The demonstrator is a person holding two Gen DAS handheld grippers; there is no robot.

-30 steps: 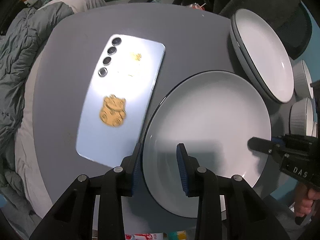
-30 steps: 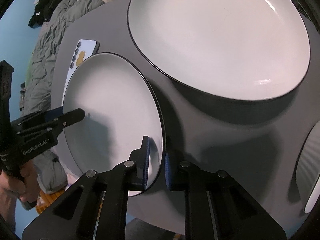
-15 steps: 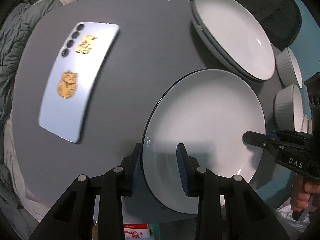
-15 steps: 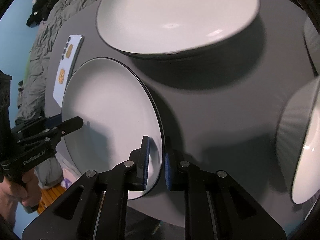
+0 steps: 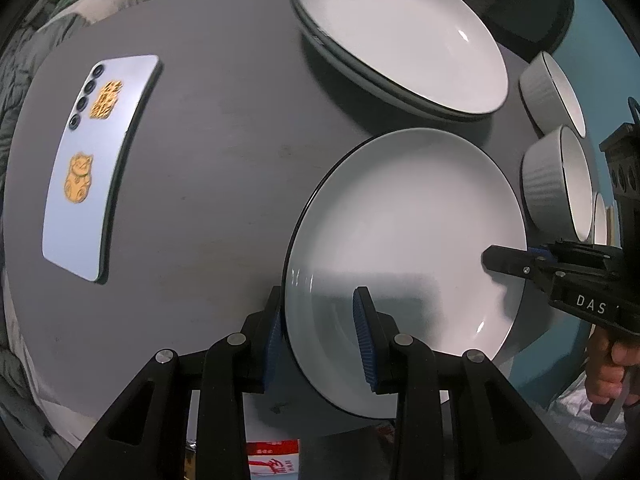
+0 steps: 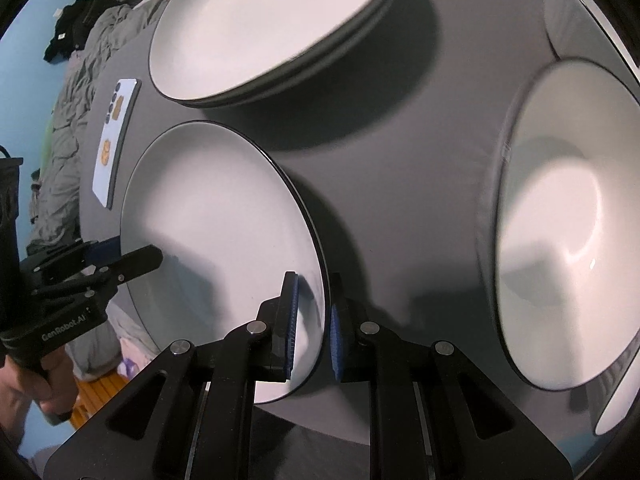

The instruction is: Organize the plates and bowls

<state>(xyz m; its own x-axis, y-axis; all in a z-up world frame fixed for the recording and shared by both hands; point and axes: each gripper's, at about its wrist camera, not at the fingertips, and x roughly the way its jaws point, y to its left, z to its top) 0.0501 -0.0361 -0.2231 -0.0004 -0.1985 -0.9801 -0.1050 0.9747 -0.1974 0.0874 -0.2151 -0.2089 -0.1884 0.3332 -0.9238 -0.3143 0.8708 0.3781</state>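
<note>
Pinching opposite rims of an empty white dark-edged round plate, left gripper and right gripper hold it beside two stacked empty white plates

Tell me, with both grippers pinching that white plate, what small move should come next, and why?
Probably carry the plate a little further toward the stack of plates and over it. The left gripper and right gripper each clamp opposite rims, holding it beside the stack, with the bowls close by.
</note>
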